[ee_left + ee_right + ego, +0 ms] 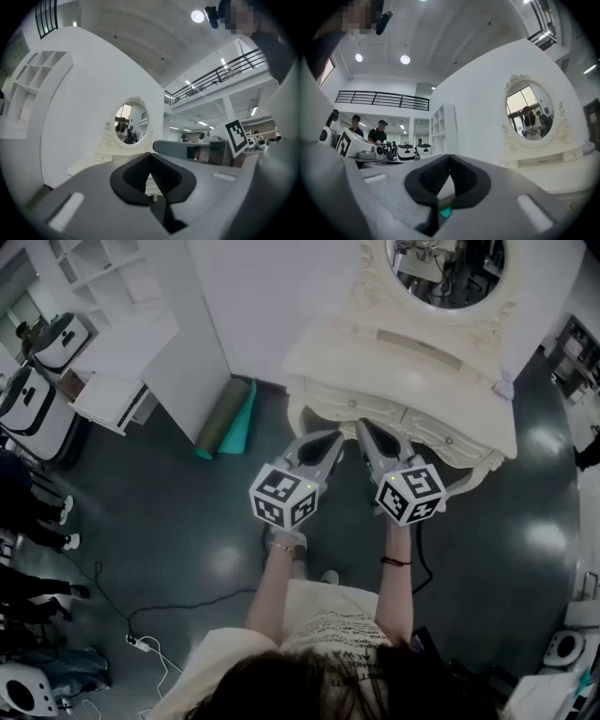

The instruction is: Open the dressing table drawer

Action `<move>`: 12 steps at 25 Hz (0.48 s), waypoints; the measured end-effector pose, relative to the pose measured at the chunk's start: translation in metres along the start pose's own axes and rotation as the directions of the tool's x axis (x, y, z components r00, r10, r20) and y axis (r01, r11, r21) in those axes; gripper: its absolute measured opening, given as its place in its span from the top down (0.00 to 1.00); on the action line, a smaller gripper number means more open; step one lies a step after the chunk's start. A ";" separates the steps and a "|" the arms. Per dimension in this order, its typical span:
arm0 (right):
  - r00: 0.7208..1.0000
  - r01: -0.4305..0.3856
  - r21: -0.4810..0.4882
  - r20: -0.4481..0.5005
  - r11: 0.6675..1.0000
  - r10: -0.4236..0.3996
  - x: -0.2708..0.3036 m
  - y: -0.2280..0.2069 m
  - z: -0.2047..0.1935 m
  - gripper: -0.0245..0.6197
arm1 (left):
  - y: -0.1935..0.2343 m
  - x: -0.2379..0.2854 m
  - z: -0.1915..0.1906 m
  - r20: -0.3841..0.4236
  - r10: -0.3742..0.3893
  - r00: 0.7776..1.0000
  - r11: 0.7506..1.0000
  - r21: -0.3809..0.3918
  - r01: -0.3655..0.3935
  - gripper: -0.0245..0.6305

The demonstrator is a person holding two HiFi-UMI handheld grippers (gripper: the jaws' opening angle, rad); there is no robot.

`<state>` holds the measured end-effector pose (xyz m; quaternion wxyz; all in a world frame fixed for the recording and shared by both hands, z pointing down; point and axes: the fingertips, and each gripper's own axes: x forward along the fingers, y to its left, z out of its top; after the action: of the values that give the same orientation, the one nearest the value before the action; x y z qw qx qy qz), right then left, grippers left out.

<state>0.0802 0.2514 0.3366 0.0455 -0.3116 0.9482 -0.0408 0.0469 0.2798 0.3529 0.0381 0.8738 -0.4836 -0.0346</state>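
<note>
A cream dressing table [403, 362] with an oval mirror [448, 268] stands just ahead of me. Its drawer fronts [436, 432] sit flush under the top. Both grippers are held level, side by side in front of it, and neither touches it. My left gripper [333, 437] points at the table's left front, jaws shut and empty. My right gripper [364, 426] is beside it, also shut on nothing. The left gripper view shows the closed tips [150, 154] below the mirror [131, 123]. In the right gripper view the closed tips [449, 157] lie left of the mirror [530, 112].
A rolled green mat [225, 418] leans by a white partition [197, 334] left of the table. A white shelf unit [112, 296] stands further left. Cables [141, 615] run over the dark floor. People's legs [37, 521] show at the left edge.
</note>
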 end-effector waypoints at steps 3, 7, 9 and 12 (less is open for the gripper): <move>1.000 -0.001 -0.002 -0.001 1.000 0.001 0.001 0.002 0.001 0.96 | 0.000 -0.002 0.002 0.001 0.000 1.000 1.000 -0.001 0.000 0.96; 1.000 -0.001 -0.001 0.000 1.000 0.001 0.000 0.000 0.001 0.96 | -0.001 0.000 0.000 -0.002 -0.001 1.000 1.000 0.000 0.001 0.96; 1.000 0.000 0.001 0.000 1.000 0.000 0.000 -0.001 0.000 0.96 | 0.000 0.001 -0.001 -0.005 -0.001 1.000 1.000 0.000 0.001 0.96; 1.000 0.002 0.003 -0.002 1.000 -0.002 0.000 -0.003 -0.001 0.96 | 0.000 0.002 -0.002 -0.009 0.002 1.000 1.000 -0.002 -0.002 0.96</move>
<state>0.0819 0.2495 0.3375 0.0450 -0.3124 0.9479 -0.0426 0.0481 0.2785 0.3544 0.0413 0.8735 -0.4841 -0.0310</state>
